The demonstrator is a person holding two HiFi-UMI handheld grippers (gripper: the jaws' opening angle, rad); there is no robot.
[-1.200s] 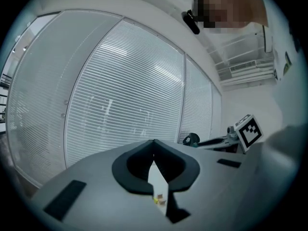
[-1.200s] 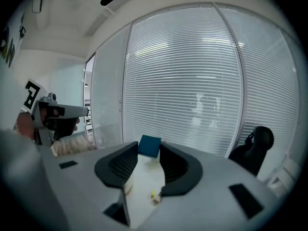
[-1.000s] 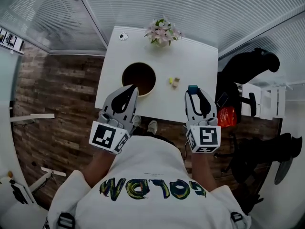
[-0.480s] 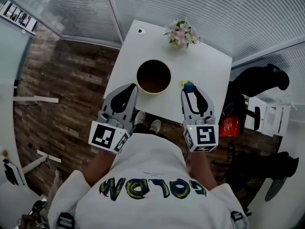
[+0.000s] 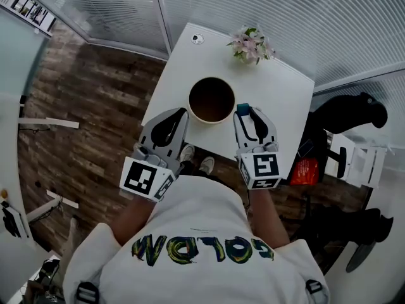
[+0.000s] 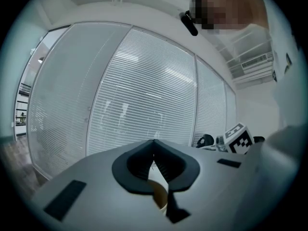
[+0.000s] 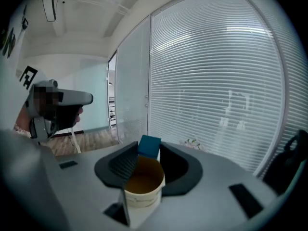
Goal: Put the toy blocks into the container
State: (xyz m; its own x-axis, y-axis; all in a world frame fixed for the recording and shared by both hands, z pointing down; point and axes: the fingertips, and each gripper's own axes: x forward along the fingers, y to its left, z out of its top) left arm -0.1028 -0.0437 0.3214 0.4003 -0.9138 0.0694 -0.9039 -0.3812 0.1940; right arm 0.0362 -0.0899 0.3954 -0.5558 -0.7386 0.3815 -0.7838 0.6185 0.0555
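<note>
Counts: two grippers, one container, one blue block, one flower pot.

The left gripper (image 5: 181,112) is hovering at the container's 8 o'clock, just beside the rim. Its jaws are meeting at the tips and gripping nothing.

The container (image 5: 204,120) is sitting on the white table (image 5: 281,97), close to the edge at the table's 6 o'clock.

The right gripper (image 5: 244,114) is reaching in at the container's 4 o'clock. Its jaws are standing part-way apart and pinching the blue block (image 7: 149,146) between their tips. The block is hanging clear of the tabletop, at the container's rim.

The flower pot (image 5: 251,45) is standing at the container's 1 o'clock, near the far edge. Bare tabletop is lying open from the container's 12 to 3 o'clock.
</note>
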